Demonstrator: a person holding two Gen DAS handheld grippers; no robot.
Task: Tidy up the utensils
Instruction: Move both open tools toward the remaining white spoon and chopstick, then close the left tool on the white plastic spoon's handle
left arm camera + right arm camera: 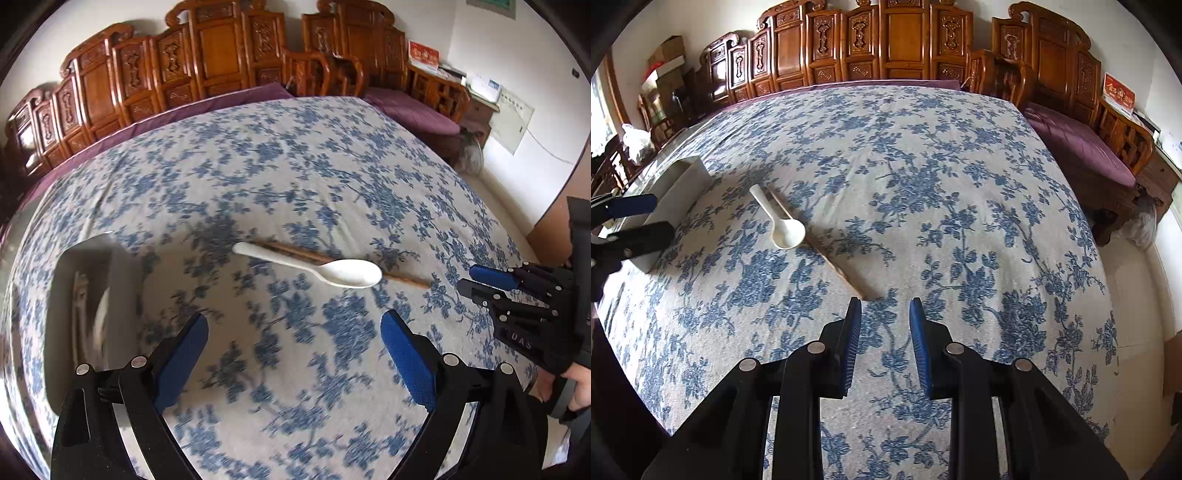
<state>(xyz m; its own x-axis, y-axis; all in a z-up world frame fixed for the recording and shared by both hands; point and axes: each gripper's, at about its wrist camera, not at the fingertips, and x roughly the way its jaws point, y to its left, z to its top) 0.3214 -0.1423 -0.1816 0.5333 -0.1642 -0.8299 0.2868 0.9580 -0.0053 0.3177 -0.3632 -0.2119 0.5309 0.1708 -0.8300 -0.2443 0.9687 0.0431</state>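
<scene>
A white ceramic spoon (314, 267) lies across a pair of brown wooden chopsticks (406, 279) on the blue-flowered tablecloth. My left gripper (295, 321) hangs open and wide just short of the spoon, with nothing between its fingers. In the right wrist view the spoon (783, 229) and chopsticks (827, 254) run away to the upper left. My right gripper (885, 302) is open by a narrow gap and holds nothing; the near end of the chopsticks lies just beyond its left fingertip. Each gripper shows in the other's view: right gripper (466, 277), left gripper (663, 217).
A pale rectangular open box (92, 295) stands on the cloth left of the spoon, also seen as the box (679, 192) with utensils blurred inside. Carved wooden benches with purple cushions (1082, 147) ring the table's far and right sides. A hand (580, 387) holds the right gripper.
</scene>
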